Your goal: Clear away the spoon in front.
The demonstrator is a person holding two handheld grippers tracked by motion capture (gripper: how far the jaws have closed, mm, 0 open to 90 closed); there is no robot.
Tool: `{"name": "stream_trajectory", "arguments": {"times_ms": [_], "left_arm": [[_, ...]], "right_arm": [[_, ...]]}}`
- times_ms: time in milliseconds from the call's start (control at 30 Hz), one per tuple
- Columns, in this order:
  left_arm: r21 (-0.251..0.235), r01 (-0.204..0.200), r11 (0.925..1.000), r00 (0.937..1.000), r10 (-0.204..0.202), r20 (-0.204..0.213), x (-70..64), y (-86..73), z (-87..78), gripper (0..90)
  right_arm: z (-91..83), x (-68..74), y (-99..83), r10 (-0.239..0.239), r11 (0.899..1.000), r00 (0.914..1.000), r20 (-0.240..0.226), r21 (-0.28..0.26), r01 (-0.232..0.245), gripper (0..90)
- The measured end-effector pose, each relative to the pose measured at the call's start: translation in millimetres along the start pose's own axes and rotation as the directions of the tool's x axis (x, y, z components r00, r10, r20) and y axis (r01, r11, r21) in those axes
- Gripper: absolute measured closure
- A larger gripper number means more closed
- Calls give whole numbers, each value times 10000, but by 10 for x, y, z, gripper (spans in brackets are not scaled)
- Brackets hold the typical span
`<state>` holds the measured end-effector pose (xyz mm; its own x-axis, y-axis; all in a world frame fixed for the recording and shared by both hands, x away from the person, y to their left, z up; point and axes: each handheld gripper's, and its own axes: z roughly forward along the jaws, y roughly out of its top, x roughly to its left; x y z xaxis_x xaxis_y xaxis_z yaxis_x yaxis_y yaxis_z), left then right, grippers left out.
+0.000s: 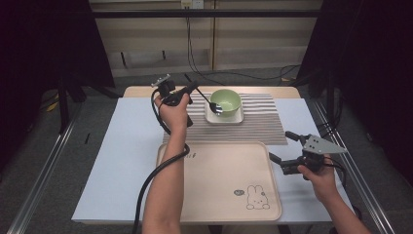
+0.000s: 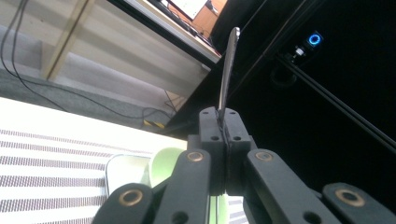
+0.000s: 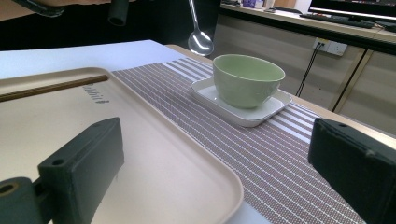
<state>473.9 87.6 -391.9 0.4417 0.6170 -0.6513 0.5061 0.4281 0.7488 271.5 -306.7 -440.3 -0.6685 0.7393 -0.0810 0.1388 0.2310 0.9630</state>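
One white table (image 1: 122, 146) holds one striped mat (image 1: 263, 124), one tray (image 1: 219, 180), one green bowl (image 1: 227, 101) at 12 o'clock. Left claw (image 1: 194, 87) pinches one spoon (image 1: 210, 103); right claw (image 1: 281, 147) gapes apart.

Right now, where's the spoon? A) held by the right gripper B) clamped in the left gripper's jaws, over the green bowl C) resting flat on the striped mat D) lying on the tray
B: the left gripper has its jaws shut on the spoon handle, with the spoon's head hanging above the green bowl; the right gripper is open and holds nothing.
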Motion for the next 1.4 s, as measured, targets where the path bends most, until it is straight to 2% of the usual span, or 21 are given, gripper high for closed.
{"name": "stream_trajectory", "arguments": {"times_ms": [200, 233, 267, 367, 433, 667, 733, 867, 1033, 1267, 1300, 1400], "left_arm": [[521, -43, 9986, 10000, 40, 59, -6, 25, -111, 898], [570, -80, 9983, 9999, 72, 137, -6, 26, -121, 898], [598, -106, 9982, 9999, 106, 8, -11, 26, -136, 898], [752, -10, 9972, 9998, -5, 193, 4, 29, -185, 898], [794, 14, 9968, 9998, -28, 176, 9, 31, -216, 898], [1246, 70, 9922, 9991, -123, 412, 9, 41, -322, 898], [1313, 92, 9913, 9995, -132, 299, 1, 43, -344, 898], [1519, 30, 9884, 9990, -99, 444, 12, 37, -393, 898], [1818, 55, 9833, 9990, -133, 417, 37, 4, -442, 899], [2366, 94, 9716, 9981, -236, 572, 94, -59, -517, 898], [2368, 206, 9713, 9978, -351, 571, 88, -70, -525, 898], [2628, 95, 9648, 9976, -274, 644, 91, -89, -564, 899]], "right_arm": [[1, 0, -1, 3, 10000, 10000, -38, 11, -3, 31], [3, 3, -1, 19, 10000, 10000, -19, -12, -19, 31], [4, 2, -2, 1, 10000, 10000, -9, -9, -1, 31], [4, 3, -2, 20, 10000, 10000, -21, -10, -20, 31], [5, 5, -2, 34, 10000, 10000, -9, -15, -34, 31], [5, 3, -2, 21, 10000, 10000, -3, -16, -21, 31], [7, 2, -3, -12, 10000, 10000, -18, -6, 12, 31], [7, 7, 0, 12, 10000, 10000, -4, -27, -12, 31], [7, 11, 1, 25, 10000, 10000, -2, -36, -25, 31], [5, 9, 3, -8, 10000, 10000, -7, -53, 8, 31], [5, 10, 3, -7, 10000, 10000, 32, -71, 8, 31], [4, 9, 2, -19, 10000, 10000, -5, -16, 19, 31]]}}
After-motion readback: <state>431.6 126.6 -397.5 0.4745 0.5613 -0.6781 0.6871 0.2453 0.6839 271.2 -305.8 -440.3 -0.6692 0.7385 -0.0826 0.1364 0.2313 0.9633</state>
